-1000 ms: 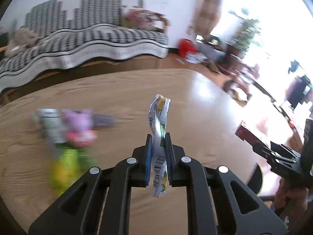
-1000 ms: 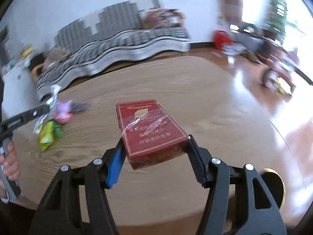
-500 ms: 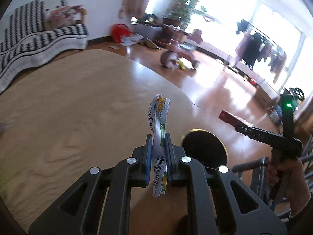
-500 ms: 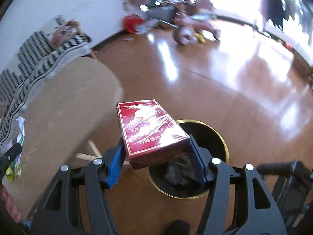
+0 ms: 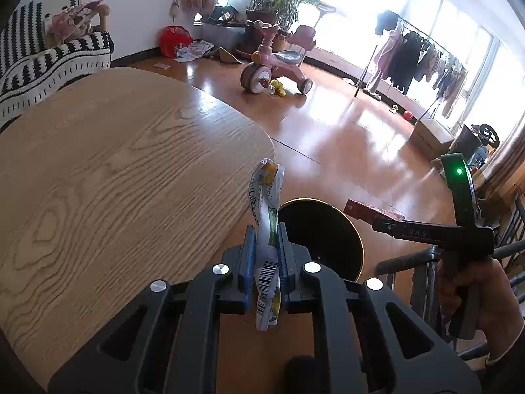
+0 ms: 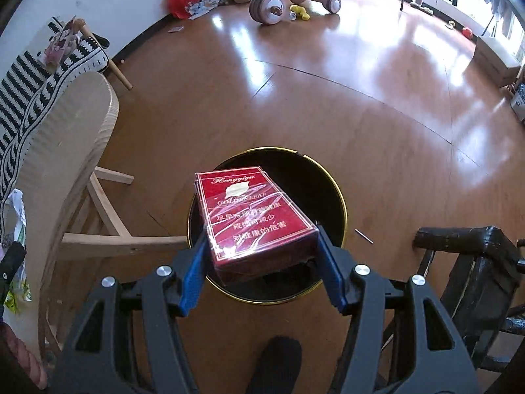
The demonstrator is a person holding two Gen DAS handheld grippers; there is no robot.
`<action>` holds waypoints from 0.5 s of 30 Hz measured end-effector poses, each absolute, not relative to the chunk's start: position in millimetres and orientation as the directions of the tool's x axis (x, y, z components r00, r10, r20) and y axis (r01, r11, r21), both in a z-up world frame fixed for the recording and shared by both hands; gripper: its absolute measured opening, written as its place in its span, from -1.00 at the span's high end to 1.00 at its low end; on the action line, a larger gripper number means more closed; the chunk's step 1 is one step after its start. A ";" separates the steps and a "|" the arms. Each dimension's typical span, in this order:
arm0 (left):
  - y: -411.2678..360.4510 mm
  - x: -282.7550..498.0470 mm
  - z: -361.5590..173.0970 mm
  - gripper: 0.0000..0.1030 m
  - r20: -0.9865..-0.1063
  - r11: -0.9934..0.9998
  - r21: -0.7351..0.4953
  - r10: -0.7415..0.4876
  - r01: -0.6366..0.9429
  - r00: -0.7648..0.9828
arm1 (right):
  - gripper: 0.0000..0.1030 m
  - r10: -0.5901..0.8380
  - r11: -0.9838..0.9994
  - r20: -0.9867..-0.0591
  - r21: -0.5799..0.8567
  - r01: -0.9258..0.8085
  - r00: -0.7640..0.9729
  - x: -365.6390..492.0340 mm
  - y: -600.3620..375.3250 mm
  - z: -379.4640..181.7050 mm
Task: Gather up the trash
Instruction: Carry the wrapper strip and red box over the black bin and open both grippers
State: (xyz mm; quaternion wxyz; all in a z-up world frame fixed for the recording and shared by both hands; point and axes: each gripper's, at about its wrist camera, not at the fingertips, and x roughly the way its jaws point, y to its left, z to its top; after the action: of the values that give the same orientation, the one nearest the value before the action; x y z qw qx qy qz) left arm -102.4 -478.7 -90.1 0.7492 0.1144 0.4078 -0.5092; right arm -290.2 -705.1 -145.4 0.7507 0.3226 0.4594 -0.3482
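A wooden desk (image 5: 108, 177) stood beside a round black bin (image 6: 267, 223) with a gold rim on the floor. Above the bin, the right gripper (image 6: 262, 246) clamped a red cigarette pack (image 6: 252, 220). Beside it, the left gripper (image 5: 266, 256) pinched a crumpled wrapper (image 5: 267, 216) narrowly.

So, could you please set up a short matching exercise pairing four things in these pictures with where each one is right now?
Things:
1. red box
2. crumpled wrapper
3. black bin
4. pink tricycle

Places:
A. on the floor beside the table, below both grippers
B. clamped in the left gripper
C. far off on the floor, near the plants
D. clamped in the right gripper, above the bin's opening

Pairs: 1-D, 2-B, 3-A, 4-C
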 end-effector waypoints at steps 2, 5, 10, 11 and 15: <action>-481.3 -102.8 -90.0 0.77 -0.728 0.454 -0.242 -0.669 0.858 0.148 | -0.16 -0.228 0.546 -0.914 0.166 0.821 0.336 -286.1 -709.6 -144.9; -482.4 -100.4 -91.0 0.77 -0.729 0.451 -0.244 -0.669 0.859 0.144 | -0.16 -0.225 0.546 -0.911 0.175 0.819 0.345 -286.4 -712.3 -144.3; -485.6 -102.2 -94.2 0.77 -0.735 0.442 -0.241 -0.664 0.864 0.134 | -0.46 -0.232 0.537 -0.907 0.181 0.824 0.351 -289.1 -712.8 -144.2; -486.2 -102.7 -94.4 0.77 -0.736 0.440 -0.241 -0.664 0.865 0.133 | -0.46 -0.236 0.535 -0.905 0.183 0.825 0.354 -290.0 -713.3 -143.3; -489.1 -101.4 -96.3 0.77 -0.739 0.431 -0.239 -0.662 0.870 0.125 | -0.48 -0.240 0.527 -0.900 0.193 0.828 0.363 -293.4 -716.0 -139.2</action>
State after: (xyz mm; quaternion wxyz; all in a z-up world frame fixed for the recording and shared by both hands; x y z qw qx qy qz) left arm -101.4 -489.1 -96.3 0.7392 0.1267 0.4112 -0.5181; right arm -293.4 -716.0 -139.2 0.7551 0.3337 0.4398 -0.3536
